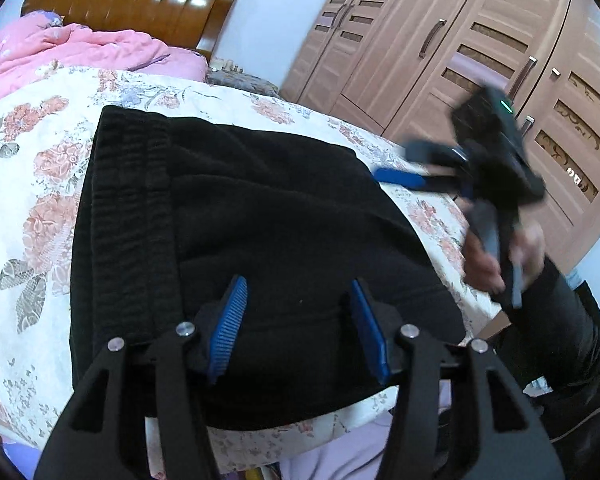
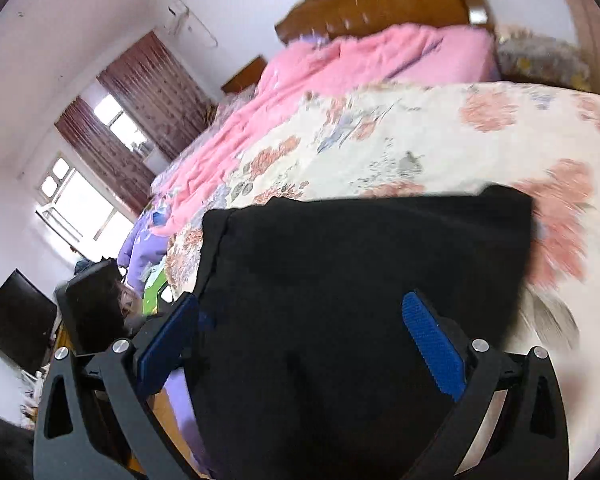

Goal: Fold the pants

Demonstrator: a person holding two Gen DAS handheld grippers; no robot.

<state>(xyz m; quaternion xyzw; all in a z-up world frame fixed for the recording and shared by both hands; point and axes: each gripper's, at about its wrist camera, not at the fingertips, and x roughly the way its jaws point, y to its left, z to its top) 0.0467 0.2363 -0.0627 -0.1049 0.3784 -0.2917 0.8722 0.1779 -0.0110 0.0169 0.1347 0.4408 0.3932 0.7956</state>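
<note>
Soft black pants, folded to a thick rectangle, fill the frame centre on the floral bed. Left gripper and right gripper are both released, ribbed blue pads apart.

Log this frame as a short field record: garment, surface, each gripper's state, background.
garment: black pants, folded into a compact stack, waistband at the left in the left wrist view
surface: floral bedspread
left gripper: open, over the pants, holding nothing
right gripper: open, over the pants, blurred
background: pink quilt, wooden headboard, wardrobe
</note>
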